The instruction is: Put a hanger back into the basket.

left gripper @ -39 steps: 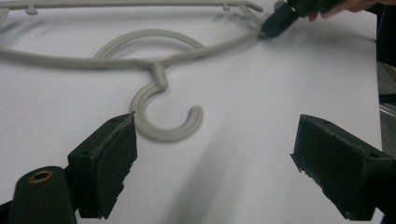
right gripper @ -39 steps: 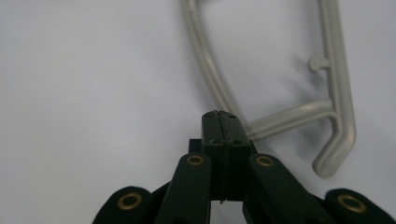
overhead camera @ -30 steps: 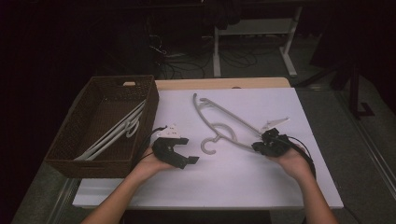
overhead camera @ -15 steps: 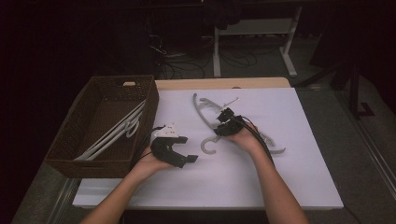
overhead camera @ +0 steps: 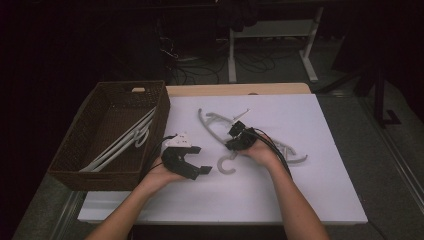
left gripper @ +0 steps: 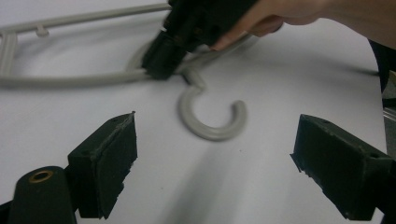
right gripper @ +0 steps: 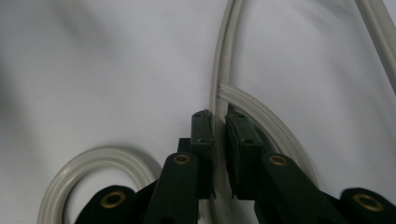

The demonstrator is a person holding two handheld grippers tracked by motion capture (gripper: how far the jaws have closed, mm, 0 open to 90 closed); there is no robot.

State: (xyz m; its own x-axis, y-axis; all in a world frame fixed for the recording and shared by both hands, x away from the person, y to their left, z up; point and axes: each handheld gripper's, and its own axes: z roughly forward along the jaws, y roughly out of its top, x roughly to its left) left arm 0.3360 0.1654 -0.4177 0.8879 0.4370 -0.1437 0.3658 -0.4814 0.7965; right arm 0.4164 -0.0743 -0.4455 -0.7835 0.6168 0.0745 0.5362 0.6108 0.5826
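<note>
Two hand-held grippers work over a counter (overhead camera: 310,200) covered by a white sheet, with a strip of pale wood showing along its far edge. A grey plastic hanger (overhead camera: 215,125) lies flat near the middle of the sheet, its hook (overhead camera: 227,165) curled toward the person. The right hand-held gripper (overhead camera: 234,142) has its jaws nearly closed around the hanger's thin rod where the neck meets the arms; in the right gripper view the rod (right gripper: 219,93) runs up between the two pads. The left hand-held gripper (overhead camera: 197,167) rests just left of the hook with its jaws spread wide and nothing between them. A brown wicker basket (overhead camera: 75,170) sits on the counter's left side, holding more pale hangers (overhead camera: 125,142). Beyond the counter the room is dark, with cables (overhead camera: 260,62) on a grey floor and white table legs (overhead camera: 307,55).
</note>
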